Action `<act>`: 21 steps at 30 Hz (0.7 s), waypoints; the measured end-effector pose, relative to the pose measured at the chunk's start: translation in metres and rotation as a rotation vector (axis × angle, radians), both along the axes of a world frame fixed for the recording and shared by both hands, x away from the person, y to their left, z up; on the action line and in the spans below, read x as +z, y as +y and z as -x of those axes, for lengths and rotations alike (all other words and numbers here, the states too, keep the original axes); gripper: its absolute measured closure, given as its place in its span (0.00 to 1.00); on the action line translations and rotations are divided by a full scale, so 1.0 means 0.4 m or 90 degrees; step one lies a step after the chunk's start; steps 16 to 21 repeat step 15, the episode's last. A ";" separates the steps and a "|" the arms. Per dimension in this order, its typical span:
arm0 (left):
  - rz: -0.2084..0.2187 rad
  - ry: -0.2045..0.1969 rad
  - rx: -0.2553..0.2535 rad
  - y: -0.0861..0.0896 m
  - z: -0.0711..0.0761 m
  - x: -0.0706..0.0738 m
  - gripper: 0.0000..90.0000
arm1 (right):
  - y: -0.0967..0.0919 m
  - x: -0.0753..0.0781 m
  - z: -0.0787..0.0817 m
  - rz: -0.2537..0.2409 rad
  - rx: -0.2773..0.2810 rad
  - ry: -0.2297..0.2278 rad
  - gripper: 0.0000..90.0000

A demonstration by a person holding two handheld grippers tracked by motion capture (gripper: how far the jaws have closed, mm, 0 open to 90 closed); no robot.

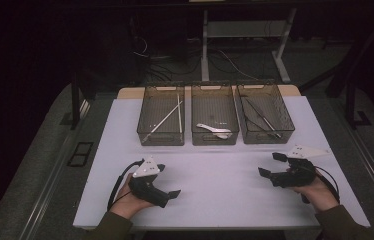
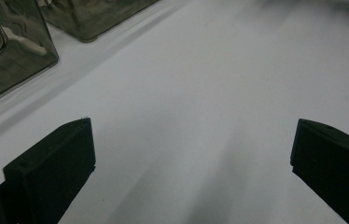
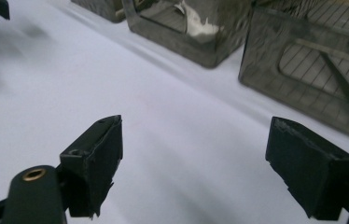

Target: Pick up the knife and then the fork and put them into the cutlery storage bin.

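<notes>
My left gripper (image 1: 172, 189) rests low over the white mat (image 1: 215, 185) at the near left, held by a hand and pointing right. In the left gripper view its jaws (image 2: 191, 154) stand wide apart with bare mat between them. My right gripper (image 1: 270, 164) sits at the near right and points left toward the middle. Its jaws (image 3: 193, 158) are also spread, with nothing between them. Three dark see-through bins stand in a row at the back: the left bin (image 1: 161, 141) holds white sticks (image 1: 165, 120), the middle bin (image 1: 214, 141) white spoons (image 1: 215, 131), the right bin (image 1: 267, 140) dark utensils (image 1: 260, 117).
The mat covers a table whose near edge (image 1: 200, 226) runs just in front of the hands. Grey floor and dark desk legs (image 1: 205, 45) lie beyond the bins. The right gripper view shows the spoon bin (image 3: 196, 46) and the dark-utensil bin (image 3: 312, 74) close ahead.
</notes>
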State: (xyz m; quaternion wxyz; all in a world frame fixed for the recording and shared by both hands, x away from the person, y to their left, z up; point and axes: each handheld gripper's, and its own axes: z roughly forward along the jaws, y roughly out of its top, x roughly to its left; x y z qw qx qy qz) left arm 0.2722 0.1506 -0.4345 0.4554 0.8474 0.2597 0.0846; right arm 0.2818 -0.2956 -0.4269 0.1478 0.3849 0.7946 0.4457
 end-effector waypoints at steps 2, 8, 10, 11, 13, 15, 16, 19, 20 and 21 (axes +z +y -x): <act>0.005 0.002 0.002 -0.002 0.001 -0.001 0.00 | -0.004 -0.012 0.014 -0.007 -0.002 0.006 0.21; 0.001 0.003 0.002 0.001 0.001 0.000 0.00 | -0.009 -0.030 0.035 -0.016 -0.001 0.015 0.20; 0.000 0.003 0.002 0.001 0.001 0.000 0.00 | -0.010 -0.031 0.037 -0.017 0.002 0.019 0.20; 0.000 0.002 0.002 0.001 0.002 0.000 0.00 | -0.010 -0.031 0.038 -0.016 0.003 0.017 0.20; 0.001 0.003 0.003 0.002 0.002 0.000 0.00 | -0.009 -0.031 0.039 -0.015 0.003 0.018 0.20; -0.003 0.002 0.002 0.003 0.001 0.000 0.00 | -0.008 -0.031 0.040 -0.014 0.004 0.017 0.20; -0.003 0.002 0.002 0.003 0.001 0.000 0.00 | -0.008 -0.031 0.040 -0.014 0.004 0.017 0.20; -0.003 0.002 0.002 0.003 0.001 0.000 0.00 | -0.008 -0.031 0.040 -0.014 0.004 0.017 0.20; -0.003 0.002 0.002 0.003 0.001 0.000 0.00 | -0.008 -0.031 0.040 -0.014 0.004 0.017 0.20; -0.003 0.002 0.002 0.003 0.001 0.000 0.00 | -0.008 -0.031 0.040 -0.014 0.004 0.017 0.20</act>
